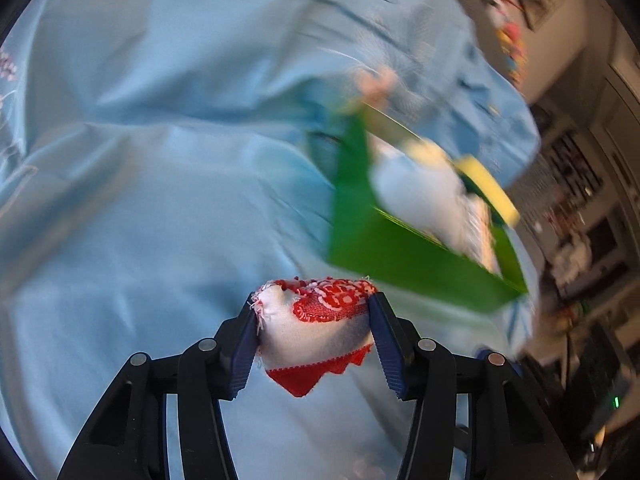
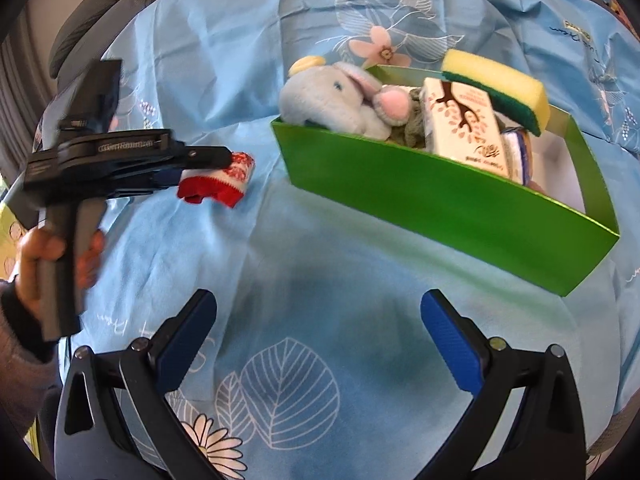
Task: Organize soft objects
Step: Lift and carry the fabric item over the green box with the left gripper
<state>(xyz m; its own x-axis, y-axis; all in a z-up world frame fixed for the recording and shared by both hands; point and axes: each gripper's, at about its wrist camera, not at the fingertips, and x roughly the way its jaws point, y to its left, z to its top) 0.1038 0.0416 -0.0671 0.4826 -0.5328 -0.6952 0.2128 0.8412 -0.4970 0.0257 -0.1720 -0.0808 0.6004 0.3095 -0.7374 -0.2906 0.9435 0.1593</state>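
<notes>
Nearest, the right gripper hangs with jaws spread wide over the blue floral cloth. To the left, the left gripper clenches one red-and-white fabric piece, held above the cloth. Farther right, one green box holds one plush elephant, one tissue pack and one yellow sponge.

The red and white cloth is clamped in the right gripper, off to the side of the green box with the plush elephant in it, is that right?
Not quite: the red and white cloth is clamped in the left gripper, as the left wrist view shows. The right gripper is open and empty. The cloth is indeed beside the green box holding the plush elephant.
</notes>
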